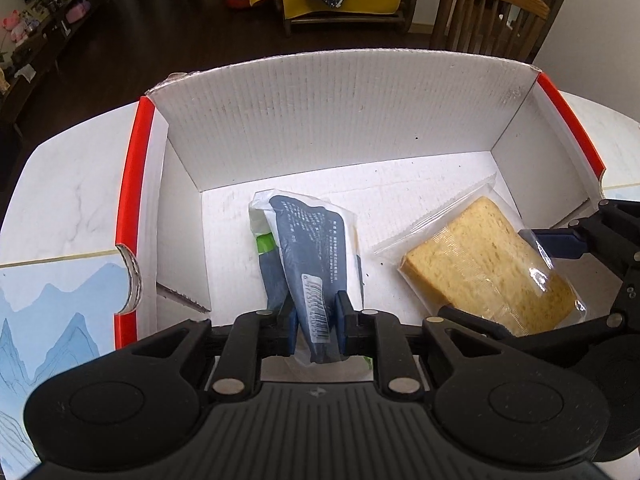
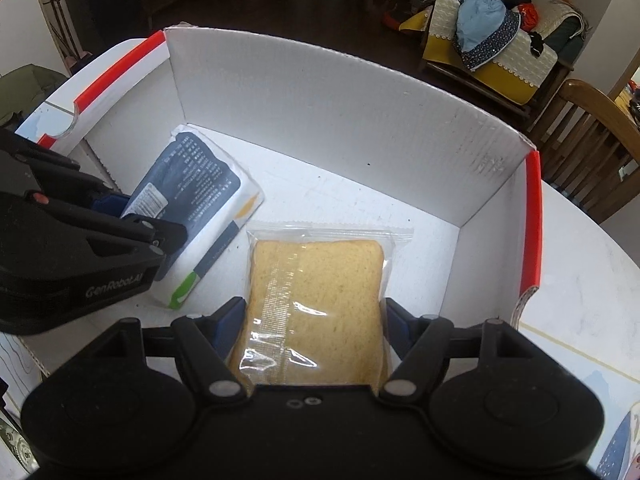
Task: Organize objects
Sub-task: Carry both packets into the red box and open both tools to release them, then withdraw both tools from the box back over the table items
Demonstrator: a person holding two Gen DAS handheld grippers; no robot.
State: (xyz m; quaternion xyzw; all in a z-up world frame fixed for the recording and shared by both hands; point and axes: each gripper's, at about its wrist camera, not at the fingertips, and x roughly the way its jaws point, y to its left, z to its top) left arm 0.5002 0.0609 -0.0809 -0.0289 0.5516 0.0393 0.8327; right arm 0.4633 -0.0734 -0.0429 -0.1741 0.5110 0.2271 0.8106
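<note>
A white cardboard box [image 1: 328, 120] with red edges stands open on the table; it also shows in the right wrist view [image 2: 320, 120]. My left gripper [image 1: 317, 330] is shut on a dark blue and white packet [image 1: 308, 256], whose far end rests on the box floor. The packet also shows in the right wrist view [image 2: 200, 196], with the left gripper [image 2: 132, 220] on its near end. My right gripper [image 2: 316, 322] is shut on a clear-wrapped bread slice [image 2: 316, 300] inside the box. The bread [image 1: 480, 264] and right gripper [image 1: 516, 276] show at right in the left wrist view.
The box sits on a white marble-look table [image 1: 72, 200] with a blue mountain-print mat [image 1: 52, 320] at its near left. A wooden chair [image 1: 488, 12] stands behind the table. A sofa with clothes [image 2: 492, 40] is farther back.
</note>
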